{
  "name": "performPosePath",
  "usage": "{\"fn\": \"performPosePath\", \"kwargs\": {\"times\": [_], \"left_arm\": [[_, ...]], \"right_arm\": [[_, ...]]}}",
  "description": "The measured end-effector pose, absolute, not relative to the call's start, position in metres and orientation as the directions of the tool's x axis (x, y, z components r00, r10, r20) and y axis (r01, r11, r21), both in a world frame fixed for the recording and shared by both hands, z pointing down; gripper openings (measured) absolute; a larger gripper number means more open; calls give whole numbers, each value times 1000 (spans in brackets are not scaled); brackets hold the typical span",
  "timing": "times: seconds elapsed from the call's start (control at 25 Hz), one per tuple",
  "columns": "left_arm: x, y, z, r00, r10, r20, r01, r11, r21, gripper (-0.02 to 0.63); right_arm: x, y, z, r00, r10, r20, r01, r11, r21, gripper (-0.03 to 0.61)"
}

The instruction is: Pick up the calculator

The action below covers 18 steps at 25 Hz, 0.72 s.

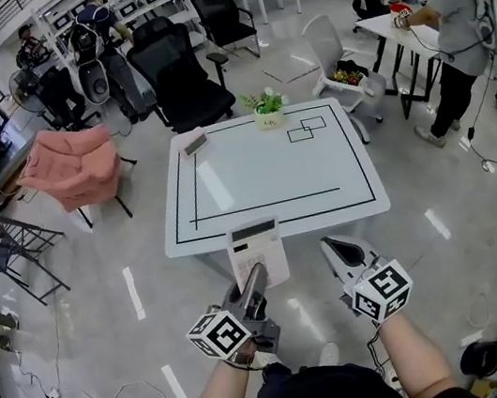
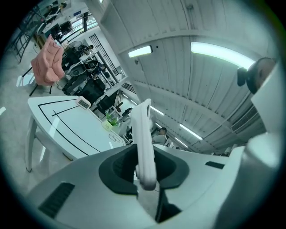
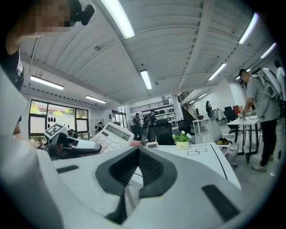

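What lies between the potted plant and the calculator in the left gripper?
Nothing: in the head view that stretch of table is bare except for black lines, from the potted plant to the calculator in the left gripper.

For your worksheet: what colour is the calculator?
The calculator is white; the head view shows it best.

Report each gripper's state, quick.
Left gripper: shut on the white rectangular plastic calculator.
Right gripper: shut, holding nothing.
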<state>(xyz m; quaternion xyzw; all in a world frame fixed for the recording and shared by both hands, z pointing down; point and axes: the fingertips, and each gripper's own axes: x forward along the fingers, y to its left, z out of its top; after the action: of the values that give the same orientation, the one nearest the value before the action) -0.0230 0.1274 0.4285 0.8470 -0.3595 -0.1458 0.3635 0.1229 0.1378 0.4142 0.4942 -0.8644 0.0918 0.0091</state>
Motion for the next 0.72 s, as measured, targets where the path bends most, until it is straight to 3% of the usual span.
{"fn": "performPosePath", "kwargs": {"times": [0.72], "left_arm": [[-10, 154, 426, 663, -748, 8, -535, -467, 704, 67]], "right_arm": [[132, 156, 412, -566, -821, 77, -821, 553, -147, 2]]}}
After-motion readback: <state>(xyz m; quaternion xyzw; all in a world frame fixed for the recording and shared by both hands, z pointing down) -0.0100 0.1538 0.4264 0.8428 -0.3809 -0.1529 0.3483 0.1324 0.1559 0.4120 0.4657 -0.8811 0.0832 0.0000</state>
